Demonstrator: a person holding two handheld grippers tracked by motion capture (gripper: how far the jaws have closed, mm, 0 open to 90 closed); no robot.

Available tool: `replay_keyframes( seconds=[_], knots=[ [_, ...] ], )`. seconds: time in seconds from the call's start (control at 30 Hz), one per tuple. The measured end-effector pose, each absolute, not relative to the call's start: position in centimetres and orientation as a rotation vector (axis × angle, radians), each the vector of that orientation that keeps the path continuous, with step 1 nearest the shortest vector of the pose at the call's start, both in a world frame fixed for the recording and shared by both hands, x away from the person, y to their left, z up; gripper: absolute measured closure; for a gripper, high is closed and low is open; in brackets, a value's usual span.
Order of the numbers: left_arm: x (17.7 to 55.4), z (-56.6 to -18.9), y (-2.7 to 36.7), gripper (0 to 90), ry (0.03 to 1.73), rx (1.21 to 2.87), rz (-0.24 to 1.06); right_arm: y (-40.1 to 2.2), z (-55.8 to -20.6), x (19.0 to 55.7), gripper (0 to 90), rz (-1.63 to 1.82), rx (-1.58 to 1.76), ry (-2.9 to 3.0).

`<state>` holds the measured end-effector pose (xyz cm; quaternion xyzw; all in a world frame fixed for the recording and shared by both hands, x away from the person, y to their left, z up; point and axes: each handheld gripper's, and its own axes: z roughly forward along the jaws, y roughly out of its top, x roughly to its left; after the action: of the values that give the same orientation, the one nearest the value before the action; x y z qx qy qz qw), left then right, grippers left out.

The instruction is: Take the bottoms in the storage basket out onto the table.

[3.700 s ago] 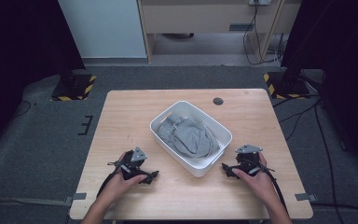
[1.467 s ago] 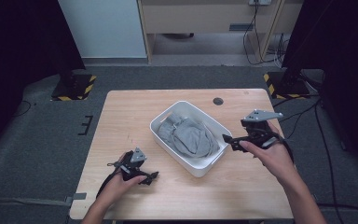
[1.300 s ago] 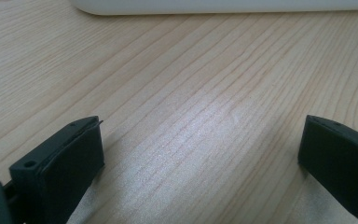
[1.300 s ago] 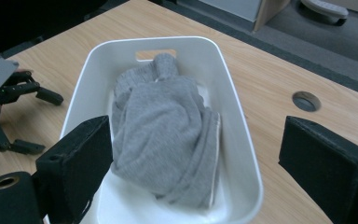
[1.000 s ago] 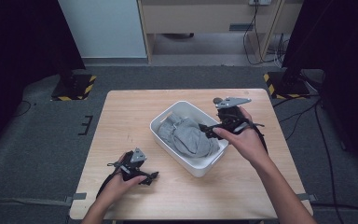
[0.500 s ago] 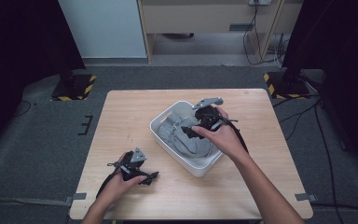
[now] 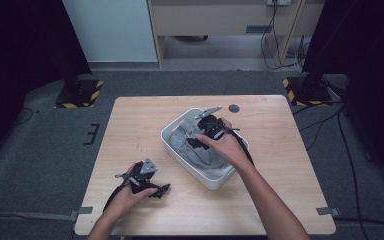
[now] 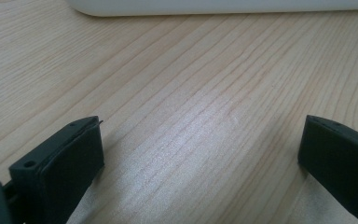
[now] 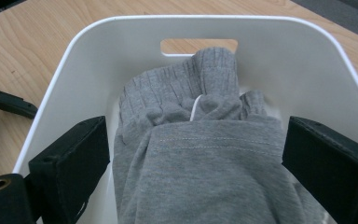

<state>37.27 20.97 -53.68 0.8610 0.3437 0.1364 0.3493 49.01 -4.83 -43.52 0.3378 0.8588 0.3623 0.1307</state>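
Two grippers out, both with jaws spread wide. My right gripper sits low inside the white bin, jaws on either side of the grey sweatshirt but not clamped on it; whether the pads touch the cloth I cannot tell. Sweatshirt lies bunched in the bin, ribbed cuff pushed up against the far wall just under the handle slot, a thin white drawstring showing in the folds. Bin walls close in on both sides of my right jaws. My left gripper rests on the wooden table, well apart from the bin, with bare wood between its jaws. Small dark disc near the table's far edge.
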Motion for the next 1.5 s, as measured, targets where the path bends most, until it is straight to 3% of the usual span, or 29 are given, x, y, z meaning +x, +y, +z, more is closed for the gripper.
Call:
replay_keyframes(
  seconds=[0.97,1.5],
  knots=[
    [37.4,-53.7,20.9,0.0,0.87,2.235,0.342,-4.5,-47.9,51.8,3.6,0.885,1.133,2.601],
    [37.5,-53.7,20.9,0.0,0.86,2.238,0.34,-2.9,-49.7,51.3,2.4,0.694,1.043,2.698]
  ],
)
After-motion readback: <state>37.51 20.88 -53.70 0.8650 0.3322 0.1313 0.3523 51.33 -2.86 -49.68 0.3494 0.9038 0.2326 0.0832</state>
